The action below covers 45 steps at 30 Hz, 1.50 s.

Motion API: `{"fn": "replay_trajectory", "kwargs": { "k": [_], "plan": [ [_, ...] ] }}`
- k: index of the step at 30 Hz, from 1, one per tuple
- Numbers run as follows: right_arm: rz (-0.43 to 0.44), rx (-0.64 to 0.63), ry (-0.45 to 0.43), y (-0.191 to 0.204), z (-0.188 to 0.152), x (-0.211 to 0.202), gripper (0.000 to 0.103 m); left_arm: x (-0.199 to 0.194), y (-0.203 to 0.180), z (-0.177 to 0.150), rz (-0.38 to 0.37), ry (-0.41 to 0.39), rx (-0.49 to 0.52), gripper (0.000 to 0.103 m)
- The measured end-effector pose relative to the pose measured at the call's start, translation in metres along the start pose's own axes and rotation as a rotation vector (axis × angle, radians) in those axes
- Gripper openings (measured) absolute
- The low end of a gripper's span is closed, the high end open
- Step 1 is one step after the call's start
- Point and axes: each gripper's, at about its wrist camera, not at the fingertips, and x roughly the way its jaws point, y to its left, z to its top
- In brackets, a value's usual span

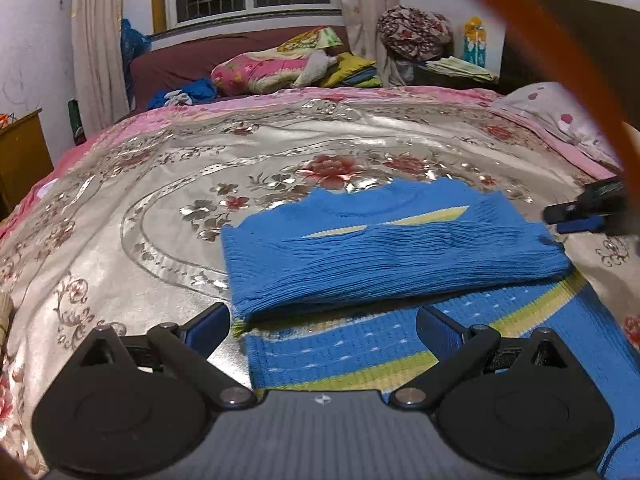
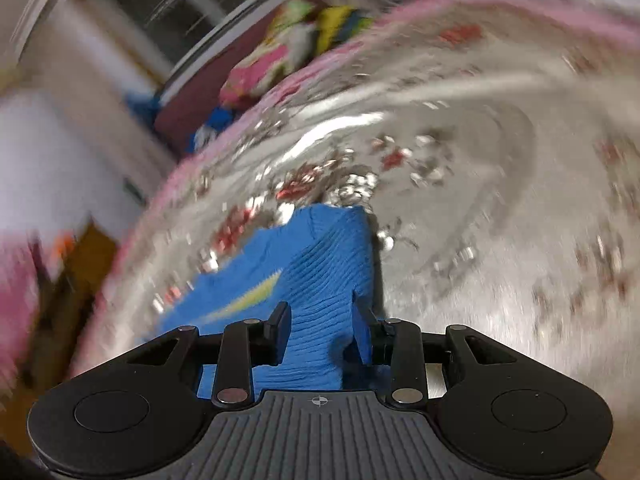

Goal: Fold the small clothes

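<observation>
Here left gripper [image 1: 323, 326] spread wide, empty, over blue sweater [image 1: 384, 248]; right gripper [image 2: 320, 330] half-open, sweater between pads.

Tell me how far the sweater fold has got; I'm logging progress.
Done: the blue sweater has one part folded over itself on the bedspread. In hand: nothing; the left gripper and right gripper are open. Left: its striped lower part is unfolded.
</observation>
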Motion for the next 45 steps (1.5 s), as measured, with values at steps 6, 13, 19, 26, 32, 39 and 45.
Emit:
{"fn": "replay_trajectory", "kwargs": {
  "k": [6, 13, 19, 26, 32, 39, 45],
  "plan": [
    [-0.053, -0.247, 0.048, 0.012, 0.002, 0.024, 0.034, 0.001, -0.004, -0.004, -0.004, 0.028, 0.016, 0.103],
    [-0.030, -0.474, 0.074, 0.026, -0.001, 0.026, 0.034, 0.007, -0.008, -0.007, -0.004, 0.047, 0.031, 0.103],
    [-0.050, -0.602, 0.100, 0.038, 0.001, 0.039, 0.034, 0.009, -0.008, -0.007, -0.003, 0.049, 0.023, 0.103],
    [-0.013, -0.578, 0.144, 0.027, 0.005, 0.048, 0.034, 0.016, -0.009, -0.007, -0.001, 0.064, 0.032, 0.103],
    [0.019, -0.584, 0.151, 0.023, 0.005, 0.053, 0.039, 0.017, -0.012, -0.008, -0.002, 0.070, 0.042, 0.103],
    [-0.002, -0.613, 0.152, 0.033, 0.002, 0.036, 0.006, 0.020, -0.011, -0.008, 0.000, 0.070, 0.041, 0.103],
    [0.026, -0.608, 0.031, 0.062, 0.022, 0.009, 0.005, 0.014, -0.004, 0.002, 0.020, 0.028, 0.029, 0.103]
  ]
}}
